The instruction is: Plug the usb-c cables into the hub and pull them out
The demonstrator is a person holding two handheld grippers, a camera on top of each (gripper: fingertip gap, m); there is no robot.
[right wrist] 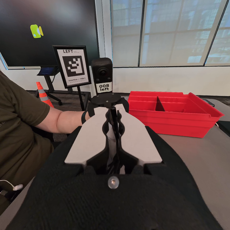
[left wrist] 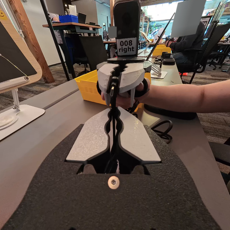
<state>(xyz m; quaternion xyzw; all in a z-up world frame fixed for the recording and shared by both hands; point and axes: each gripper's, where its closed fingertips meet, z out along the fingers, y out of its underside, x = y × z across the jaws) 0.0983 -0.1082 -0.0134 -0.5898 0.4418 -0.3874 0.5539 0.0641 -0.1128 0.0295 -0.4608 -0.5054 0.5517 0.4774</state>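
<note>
Left wrist view: the left gripper (left wrist: 113,109) pinches a black cable (left wrist: 113,124), while the right gripper (left wrist: 115,79) opposite clamps its USB-C plug (left wrist: 112,90), before a yellow bin (left wrist: 87,85) on the tabletop (left wrist: 49,118).

Right wrist view: the plug is hidden; a red bin (right wrist: 174,124) stands at the tabletop's far edge.

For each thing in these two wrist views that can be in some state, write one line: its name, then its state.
Left gripper: closed on a black cable.
Right gripper: closed around a black USB-C plug.
USB-C plug: unplugged, metal tip bare, in the air.
Black cable: stretched between the two grippers.
Spare cable: looped loose on the table.
Yellow bin: open; contents hidden.
Red bin: open, divider in, looks empty.
Hub: not in view.
</note>
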